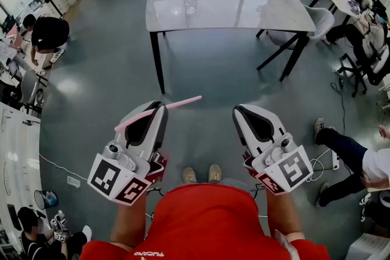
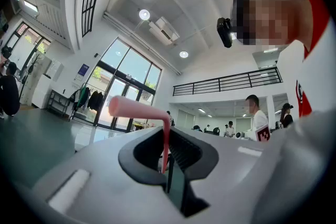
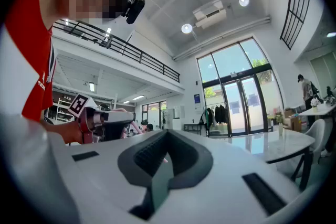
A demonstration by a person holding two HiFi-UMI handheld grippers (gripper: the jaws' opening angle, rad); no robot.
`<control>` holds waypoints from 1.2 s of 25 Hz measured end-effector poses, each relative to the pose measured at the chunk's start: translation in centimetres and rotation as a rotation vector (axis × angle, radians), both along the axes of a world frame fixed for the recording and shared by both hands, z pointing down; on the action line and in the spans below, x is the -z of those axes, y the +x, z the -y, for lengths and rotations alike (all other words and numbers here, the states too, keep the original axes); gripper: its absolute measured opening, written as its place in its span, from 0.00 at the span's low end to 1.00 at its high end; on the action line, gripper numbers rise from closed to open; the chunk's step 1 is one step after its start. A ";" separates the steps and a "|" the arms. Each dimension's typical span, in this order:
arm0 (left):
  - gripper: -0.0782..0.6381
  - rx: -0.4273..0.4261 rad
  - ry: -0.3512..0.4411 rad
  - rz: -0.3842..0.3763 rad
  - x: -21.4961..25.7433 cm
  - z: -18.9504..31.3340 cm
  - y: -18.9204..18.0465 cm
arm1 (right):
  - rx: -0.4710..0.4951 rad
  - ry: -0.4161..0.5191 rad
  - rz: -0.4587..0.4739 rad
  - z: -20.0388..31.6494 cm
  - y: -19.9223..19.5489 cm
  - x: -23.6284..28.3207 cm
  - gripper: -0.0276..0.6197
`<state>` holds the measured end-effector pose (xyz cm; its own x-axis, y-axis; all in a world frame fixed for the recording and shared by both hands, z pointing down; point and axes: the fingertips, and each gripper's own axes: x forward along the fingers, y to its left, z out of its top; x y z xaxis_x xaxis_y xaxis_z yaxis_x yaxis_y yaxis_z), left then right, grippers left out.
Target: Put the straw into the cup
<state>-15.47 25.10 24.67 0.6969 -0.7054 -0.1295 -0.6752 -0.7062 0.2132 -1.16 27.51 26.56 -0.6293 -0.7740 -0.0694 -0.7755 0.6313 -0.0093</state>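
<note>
Left gripper [image 1: 159,108] pinching the pink straw [image 1: 183,102]: in the left gripper view I see the jaws drawn nearly together on its shaft, with the bent top section sticking out to the left above them. From the head view the straw lies crosswise through the jaw tips, one end poking out on each side, held in the air over the grey floor [image 1: 109,82]. Right gripper [image 1: 239,111] sits beside the left, apart from it, roughly level with it. Its own view shows the pads pressed together with nothing between them, and the left gripper visible off to its side. The cup [image 1: 191,3] is a clear glass standing on the glossy table [image 1: 244,15], towards that table's left half and well apart from both grippers and the straw. Bystanders: one person seated at a desk at the left edge [image 1: 47,33] — another person's legs at the right edge [image 1: 341,146]
</note>
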 end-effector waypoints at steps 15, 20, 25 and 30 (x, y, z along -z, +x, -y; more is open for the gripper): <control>0.15 -0.003 -0.006 -0.003 0.0 -0.2 0.3 | 0.001 -0.020 0.037 -0.2 0.4 0.0 0.04; 0.15 0.012 -0.011 -0.002 -0.2 -0.1 0.8 | 0.000 -0.024 0.040 -0.1 1.5 -0.3 0.05; 0.15 0.037 -0.010 0.001 -0.5 0.1 1.7 | 0.003 -0.028 0.046 -0.1 3.2 -0.8 0.04; 0.15 0.062 -0.004 0.008 -0.6 0.5 4.0 | 0.020 -0.022 0.044 0.5 5.9 -1.1 0.04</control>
